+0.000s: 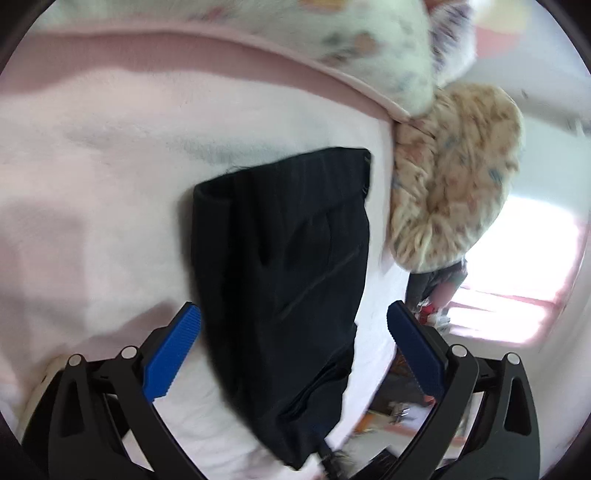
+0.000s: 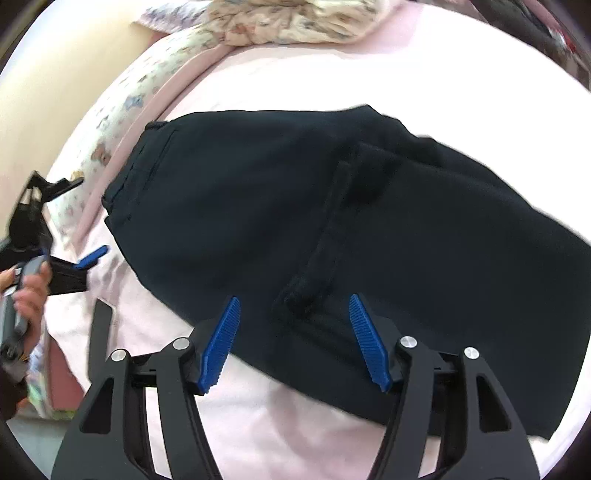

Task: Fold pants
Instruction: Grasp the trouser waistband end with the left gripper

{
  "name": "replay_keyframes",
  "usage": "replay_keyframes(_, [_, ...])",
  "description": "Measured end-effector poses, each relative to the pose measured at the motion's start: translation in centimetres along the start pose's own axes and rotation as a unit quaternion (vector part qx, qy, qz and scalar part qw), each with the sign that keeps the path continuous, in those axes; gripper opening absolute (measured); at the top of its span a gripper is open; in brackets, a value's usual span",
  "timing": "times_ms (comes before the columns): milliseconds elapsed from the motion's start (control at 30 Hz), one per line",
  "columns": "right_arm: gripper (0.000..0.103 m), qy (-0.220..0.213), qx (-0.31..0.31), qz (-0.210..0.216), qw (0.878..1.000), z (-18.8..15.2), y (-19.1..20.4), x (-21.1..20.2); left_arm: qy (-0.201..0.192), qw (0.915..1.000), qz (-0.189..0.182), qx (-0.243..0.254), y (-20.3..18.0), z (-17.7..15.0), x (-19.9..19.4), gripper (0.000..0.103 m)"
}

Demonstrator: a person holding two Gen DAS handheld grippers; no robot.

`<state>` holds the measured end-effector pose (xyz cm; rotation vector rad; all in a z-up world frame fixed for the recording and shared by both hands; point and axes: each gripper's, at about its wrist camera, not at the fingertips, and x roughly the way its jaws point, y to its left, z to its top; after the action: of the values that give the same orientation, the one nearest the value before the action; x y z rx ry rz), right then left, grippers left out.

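Black pants (image 1: 284, 266) lie folded on a pale pink bed sheet (image 1: 92, 206). In the left wrist view my left gripper (image 1: 293, 314) is open above the near end of the pants, holding nothing. In the right wrist view the pants (image 2: 258, 206) spread wide across the sheet, waistband toward the left. My right gripper (image 2: 293, 306) is open just above their near edge, over a folded seam, holding nothing. The left gripper (image 2: 90, 258) and the hand holding it show at the left edge of the right wrist view, beside the waistband.
A floral pillow (image 1: 454, 173) lies to the right of the pants, and a floral quilt (image 1: 354, 40) with a pink border lies beyond them. The bed edge and floor clutter (image 1: 399, 410) show at lower right. The quilt (image 2: 295, 18) also shows at the top of the right wrist view.
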<state>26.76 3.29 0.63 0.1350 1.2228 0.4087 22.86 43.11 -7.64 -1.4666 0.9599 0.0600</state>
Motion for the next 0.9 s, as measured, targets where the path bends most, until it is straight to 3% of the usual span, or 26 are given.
replay_keyframes(67, [0.064, 0.006, -0.006, 0.002, 1.000, 0.0, 0.2, 0.1, 0.008, 1.0000, 0.003, 0.004, -0.2, 0.6, 0.9, 0.101])
replay_keyframes(233, [0.064, 0.012, 0.015, 0.018, 1.000, -0.2, 0.3, 0.0, 0.003, 0.9987, 0.049, 0.016, -0.2, 0.6, 2.0, 0.101])
replay_keyframes(300, [0.064, 0.012, 0.019, 0.021, 1.000, -1.7, 0.1, 0.3, 0.002, 0.9989, 0.046, 0.003, 0.6, 0.6, 1.9, 0.101])
replay_keyframes(467, [0.064, 0.015, 0.012, 0.033, 0.999, -1.6, 0.7, 0.8, 0.008, 0.9991, 0.041, 0.005, 0.9, 1.3, 2.2, 0.101])
replay_keyframes(567, [0.064, 0.018, 0.011, 0.036, 0.999, -1.7, 0.8, 0.9, 0.016, 0.9997, 0.010, 0.011, -0.2, 1.8, 2.8, 0.095])
replay_keyframes(700, [0.064, 0.027, 0.016, 0.038, 0.999, -2.0, 0.8, 1.3, 0.013, 0.9988, -0.017, 0.045, -2.0, 1.4, 3.1, 0.095])
replay_keyframes(900, [0.064, 0.043, 0.024, 0.042, 0.998, -2.6, 0.7, 1.9, 0.005, 0.9965, 0.011, 0.083, -0.5, 1.2, 4.1, 0.084])
